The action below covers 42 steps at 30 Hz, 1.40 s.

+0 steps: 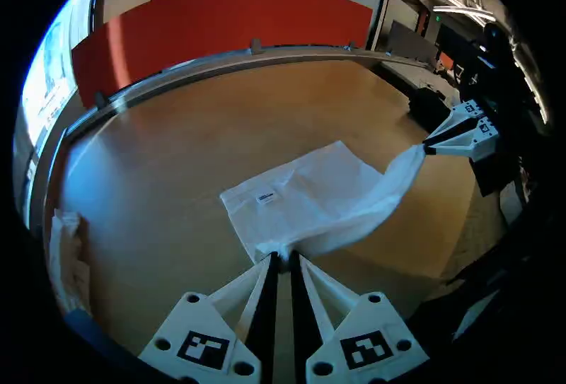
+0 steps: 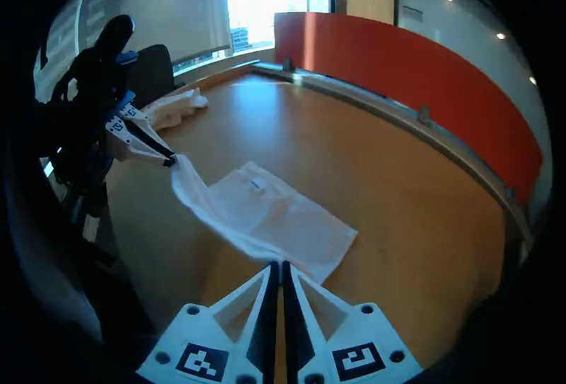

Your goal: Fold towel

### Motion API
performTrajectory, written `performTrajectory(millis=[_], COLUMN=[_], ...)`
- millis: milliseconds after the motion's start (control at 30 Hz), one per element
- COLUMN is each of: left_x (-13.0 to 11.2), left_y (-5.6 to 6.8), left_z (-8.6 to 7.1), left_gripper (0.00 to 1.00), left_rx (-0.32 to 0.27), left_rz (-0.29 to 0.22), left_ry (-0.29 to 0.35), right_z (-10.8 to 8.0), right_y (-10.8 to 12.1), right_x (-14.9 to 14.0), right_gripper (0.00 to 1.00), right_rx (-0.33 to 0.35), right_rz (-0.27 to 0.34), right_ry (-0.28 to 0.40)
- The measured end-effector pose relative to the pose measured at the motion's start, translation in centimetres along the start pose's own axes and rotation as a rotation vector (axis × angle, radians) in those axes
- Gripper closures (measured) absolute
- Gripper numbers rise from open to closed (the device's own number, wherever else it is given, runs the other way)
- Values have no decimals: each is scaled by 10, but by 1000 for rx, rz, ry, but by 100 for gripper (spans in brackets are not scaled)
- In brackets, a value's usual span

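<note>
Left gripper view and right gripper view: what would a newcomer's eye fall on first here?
A white towel lies on the wooden table, with one edge lifted off the surface. The left hand-held gripper and the right hand-held gripper each pinch a corner of that raised edge. Along the far side of the table runs a bright red partition.

Plain white towel (image 1: 318, 193), no pattern, w/ a small white tag (image 1: 267, 198) carrying dark print. Surface (image 1: 212, 136): warm orange-brown wood tone. Left gripper (image 1: 283, 257) & right gripper (image 2: 278, 265): white bodies, black inner faces on the jaws, black-and-white square markers (image 1: 204, 350) at the base. Red-orange panel (image 1: 226, 23) behind, w/ a grey rail (image 1: 212, 69) under it. 2nd white cloth (image 2: 175, 107) at the surface edge; black chair (image 2: 152, 66).
</note>
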<state>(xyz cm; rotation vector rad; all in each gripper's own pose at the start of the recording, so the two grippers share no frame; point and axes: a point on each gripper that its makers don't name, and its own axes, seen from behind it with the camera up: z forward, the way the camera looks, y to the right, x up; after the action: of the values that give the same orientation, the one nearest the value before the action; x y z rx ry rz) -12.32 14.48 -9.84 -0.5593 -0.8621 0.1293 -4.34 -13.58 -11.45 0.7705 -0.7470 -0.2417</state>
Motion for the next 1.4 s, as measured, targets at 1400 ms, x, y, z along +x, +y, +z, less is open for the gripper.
performTrajectory(millis=[1400], left_x=[19], left_y=[-42], left_z=[87], left_gripper=[88], left_rx=[33], left_rz=[2], left_ry=[-38], right_z=[71], right_y=[67], right_x=[-18], right_gripper=[95], right_rx=[-35], right_rz=[64], right_ry=[-86])
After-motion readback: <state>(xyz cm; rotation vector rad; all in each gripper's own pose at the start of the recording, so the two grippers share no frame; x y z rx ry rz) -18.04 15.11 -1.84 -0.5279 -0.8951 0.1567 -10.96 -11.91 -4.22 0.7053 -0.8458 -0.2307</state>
